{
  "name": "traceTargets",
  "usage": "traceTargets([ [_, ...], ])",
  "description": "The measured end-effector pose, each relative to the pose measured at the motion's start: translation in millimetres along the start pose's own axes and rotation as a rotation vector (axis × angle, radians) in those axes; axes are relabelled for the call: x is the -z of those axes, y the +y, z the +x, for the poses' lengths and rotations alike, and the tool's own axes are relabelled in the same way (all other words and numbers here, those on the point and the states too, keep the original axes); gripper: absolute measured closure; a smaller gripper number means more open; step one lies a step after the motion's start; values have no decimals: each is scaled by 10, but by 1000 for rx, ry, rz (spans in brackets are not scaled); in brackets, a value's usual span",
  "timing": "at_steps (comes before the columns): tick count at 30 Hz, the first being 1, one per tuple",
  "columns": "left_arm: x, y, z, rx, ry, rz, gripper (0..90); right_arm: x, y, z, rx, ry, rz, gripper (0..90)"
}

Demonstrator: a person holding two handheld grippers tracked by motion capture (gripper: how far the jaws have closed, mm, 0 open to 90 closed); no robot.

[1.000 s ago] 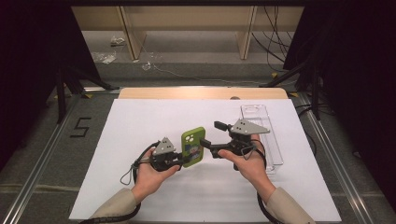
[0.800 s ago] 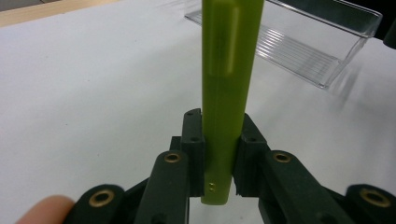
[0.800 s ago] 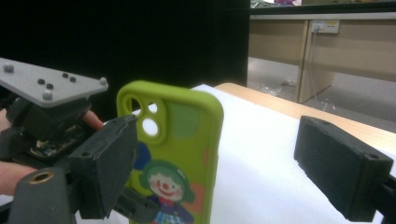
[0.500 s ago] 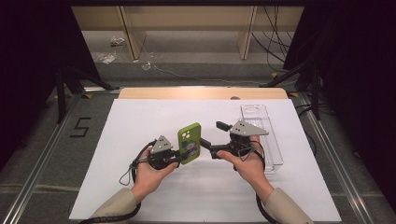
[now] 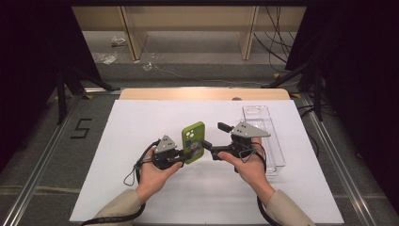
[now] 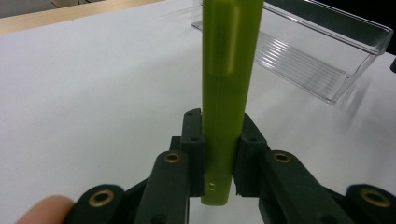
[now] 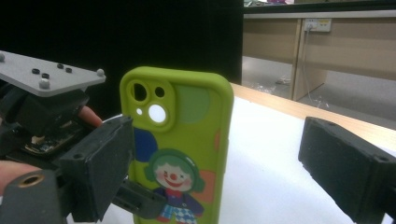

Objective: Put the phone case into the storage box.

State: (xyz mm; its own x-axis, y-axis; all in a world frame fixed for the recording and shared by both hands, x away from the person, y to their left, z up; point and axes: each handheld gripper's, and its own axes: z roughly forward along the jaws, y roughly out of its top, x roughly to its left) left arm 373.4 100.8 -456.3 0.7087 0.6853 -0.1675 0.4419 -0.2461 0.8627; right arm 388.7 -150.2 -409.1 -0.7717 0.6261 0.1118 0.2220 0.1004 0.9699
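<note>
Left gripper (image 5: 181,156) fingers clamped on case (image 5: 193,141) bottom edge, held upright above table (image 5: 117,141) centre; right gripper (image 5: 211,141), at its 3 o'clock, fingers apart: close squarely on the faces, tray (image 5: 268,141) waits beyond.

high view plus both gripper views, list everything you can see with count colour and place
phone case: 1, green with a clown picture, upright at table centre, clamped in the left gripper
clear tray: 1, transparent, right side of the table
table: 1, white top with a wooden far edge
left gripper: 1, black, shut on the phone case
right gripper: 1, black, jaws open beside the phone case
hands: 2, beige sleeves, near edge
</note>
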Motion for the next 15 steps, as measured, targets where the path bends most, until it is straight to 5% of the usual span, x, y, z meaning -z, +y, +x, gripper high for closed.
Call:
traceTargets([
  [15, -85, 43, -48, 3, 0, 1, 770, -18, -1, 38, 4, -4, -5, 62],
])
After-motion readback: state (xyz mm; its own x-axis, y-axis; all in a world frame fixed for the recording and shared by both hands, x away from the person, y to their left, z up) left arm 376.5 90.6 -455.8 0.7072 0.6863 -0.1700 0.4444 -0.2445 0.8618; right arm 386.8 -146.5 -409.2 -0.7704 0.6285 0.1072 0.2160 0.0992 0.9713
